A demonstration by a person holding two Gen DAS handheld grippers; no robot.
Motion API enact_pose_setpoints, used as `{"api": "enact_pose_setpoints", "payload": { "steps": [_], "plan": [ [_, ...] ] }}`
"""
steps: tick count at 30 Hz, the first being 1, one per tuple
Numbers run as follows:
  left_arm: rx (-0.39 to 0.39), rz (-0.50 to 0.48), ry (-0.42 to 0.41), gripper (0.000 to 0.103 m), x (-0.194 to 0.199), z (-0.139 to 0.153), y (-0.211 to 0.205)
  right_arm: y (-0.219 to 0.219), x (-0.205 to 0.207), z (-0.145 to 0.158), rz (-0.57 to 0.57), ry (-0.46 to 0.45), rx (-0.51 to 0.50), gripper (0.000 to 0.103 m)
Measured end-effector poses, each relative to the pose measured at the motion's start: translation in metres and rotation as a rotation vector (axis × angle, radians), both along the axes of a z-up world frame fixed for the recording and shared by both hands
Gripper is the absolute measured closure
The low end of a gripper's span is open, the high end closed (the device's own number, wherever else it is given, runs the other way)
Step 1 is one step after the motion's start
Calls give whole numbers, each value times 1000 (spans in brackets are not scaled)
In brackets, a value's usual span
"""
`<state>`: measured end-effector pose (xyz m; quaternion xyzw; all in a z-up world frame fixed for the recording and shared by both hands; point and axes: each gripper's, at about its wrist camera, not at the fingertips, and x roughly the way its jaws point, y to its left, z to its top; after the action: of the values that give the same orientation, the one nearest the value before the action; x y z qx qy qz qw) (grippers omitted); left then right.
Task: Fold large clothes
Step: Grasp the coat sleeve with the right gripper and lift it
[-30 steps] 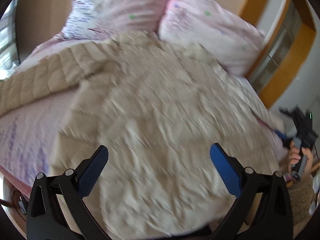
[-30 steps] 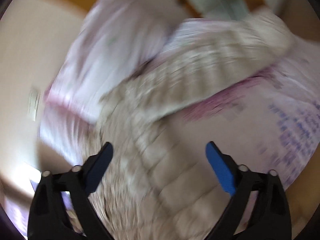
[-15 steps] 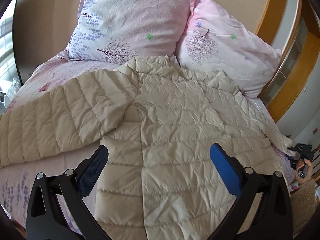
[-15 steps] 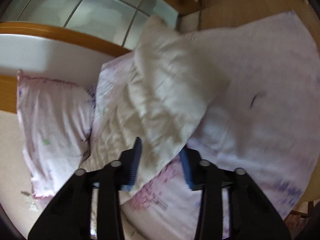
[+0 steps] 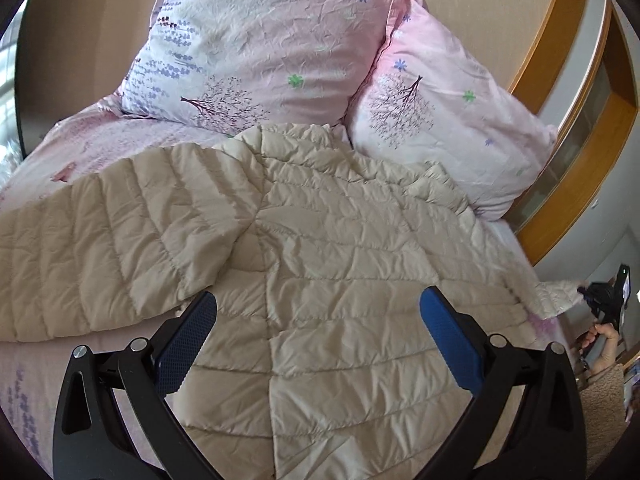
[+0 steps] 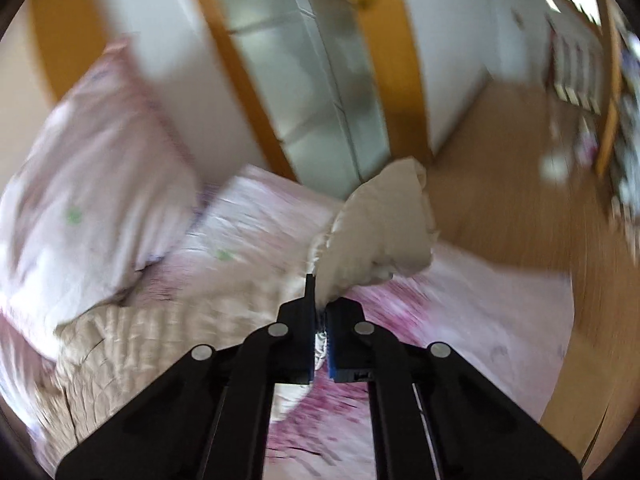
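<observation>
While the jacket (image 5: 320, 264) lies spread flat over the pink bed (image 5: 72, 152), its collar toward the far end, the left tool (image 5: 316, 332) hangs above its near half with both blue pads wide apart and nothing between them. One sleeve (image 5: 100, 248) stretches out to the left across the sheet. Two flowered pillows lean against the far wall: the left pillow (image 5: 260, 40) stands just behind the collar, and the right pillow (image 5: 448, 120) overlaps the jacket's far right shoulder. A wood-framed door (image 5: 576, 152) with frosted glass stands close beside the bed on the right.

At the far right edge of the left wrist view, the right tool (image 6: 319, 320) is small and held in a hand (image 5: 602, 346) beside the bed. Its own view is blurred by motion, yet shows the jaws pressed together on the other sleeve (image 6: 380, 232), having just closed on it; the cloth bunches up beyond the tips, lifted off the sheet. Behind it are the door panels and a wood floor (image 6: 500, 184), with cluttered shelving at the far right, too blurred to make out. The jacket's body lies to the left of that tool.
</observation>
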<state>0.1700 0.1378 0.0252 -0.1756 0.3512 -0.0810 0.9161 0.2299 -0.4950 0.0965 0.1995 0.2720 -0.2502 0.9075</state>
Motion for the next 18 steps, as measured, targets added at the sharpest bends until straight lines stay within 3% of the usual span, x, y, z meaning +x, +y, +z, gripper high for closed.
{"api": "enact_pose_setpoints", "payload": {
  "steps": [5,8,11,14,18],
  "plan": [
    [-77,-6,14,1,5,-1,3,84,27,32,255,-76,-131,98],
    [-156,-26,43,1,12,-3,4,128,42,35,404,-94,-137,98],
    [-228,-52,66,1,21,-5,0,179,51,28,570,-77,-109,98],
    [-253,-79,66,1,29,-2,-10,232,63,9,713,-26,-79,98],
    [-275,-109,78,1,42,0,-26,287,75,-16,829,44,-82,98]
  ]
}}
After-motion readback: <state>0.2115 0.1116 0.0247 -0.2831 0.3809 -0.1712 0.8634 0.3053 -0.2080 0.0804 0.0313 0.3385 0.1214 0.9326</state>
